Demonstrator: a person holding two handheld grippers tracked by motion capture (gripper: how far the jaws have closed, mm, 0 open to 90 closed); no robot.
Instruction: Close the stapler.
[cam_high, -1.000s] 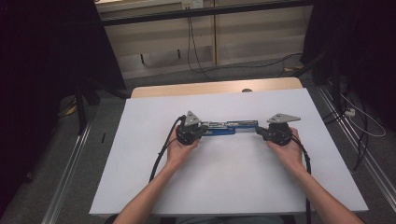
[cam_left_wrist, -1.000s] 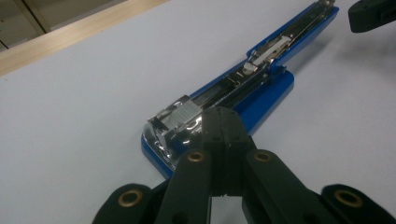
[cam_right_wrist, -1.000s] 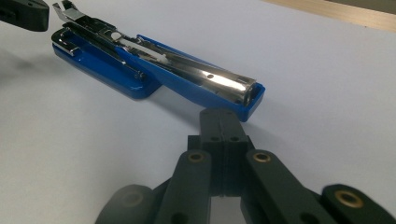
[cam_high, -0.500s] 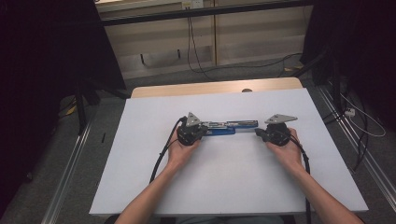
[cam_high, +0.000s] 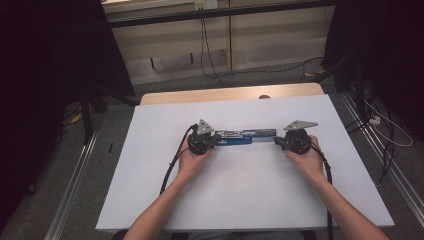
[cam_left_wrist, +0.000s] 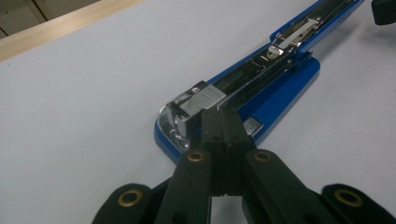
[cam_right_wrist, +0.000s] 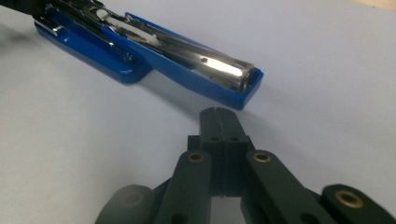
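A blue stapler (cam_high: 245, 136) lies swung open flat on the white table top (cam_high: 240, 200), its metal magazine facing up. My left gripper (cam_high: 216, 140) is shut, and its tips (cam_left_wrist: 222, 109) rest on the magazine's chrome front end, over the blue base (cam_left_wrist: 285, 88). Nothing is pinched between its jaws. My right gripper (cam_high: 276, 141) is shut too. Its tips (cam_right_wrist: 218, 113) stop just short of the far end of the stapler's blue cover (cam_right_wrist: 243, 91), with a narrow gap between them. Each gripper is held by a hand at table level.
A wooden strip (cam_high: 225, 95) runs along the table's far edge. Black cables (cam_high: 170, 170) trail from the grippers back over the white top. Dark curtains and floor cables surround the table.
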